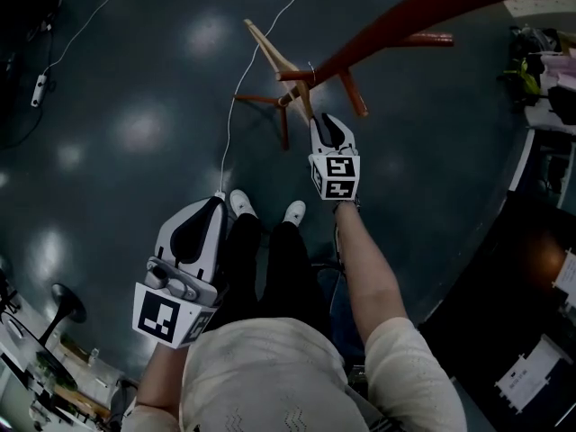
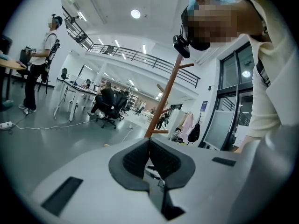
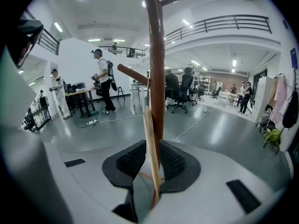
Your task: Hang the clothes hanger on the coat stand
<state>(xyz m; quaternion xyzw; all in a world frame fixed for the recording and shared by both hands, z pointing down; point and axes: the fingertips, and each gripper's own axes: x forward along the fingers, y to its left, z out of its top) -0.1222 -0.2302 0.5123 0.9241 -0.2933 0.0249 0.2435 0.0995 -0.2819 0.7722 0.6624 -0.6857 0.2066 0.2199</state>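
A light wooden clothes hanger (image 1: 274,55) is held near its lower end by my right gripper (image 1: 326,126), which is shut on it. In the right gripper view the hanger (image 3: 149,139) stands as a thin strip between the jaws, right against the coat stand's red-brown pole (image 3: 154,55), below a short peg (image 3: 132,74). From above, the coat stand (image 1: 378,34) slants from the top right down to its legs. I cannot tell whether the hook rests on a peg. My left gripper (image 1: 214,207) hangs low at the left, shut on nothing (image 2: 149,158).
A white cable (image 1: 236,97) runs across the dark floor and a power strip (image 1: 38,89) lies at the far left. The person's shoes (image 1: 241,203) stand just before the stand's legs. Desks and clutter line the right edge (image 1: 549,88). People and office chairs (image 2: 110,106) are farther off.
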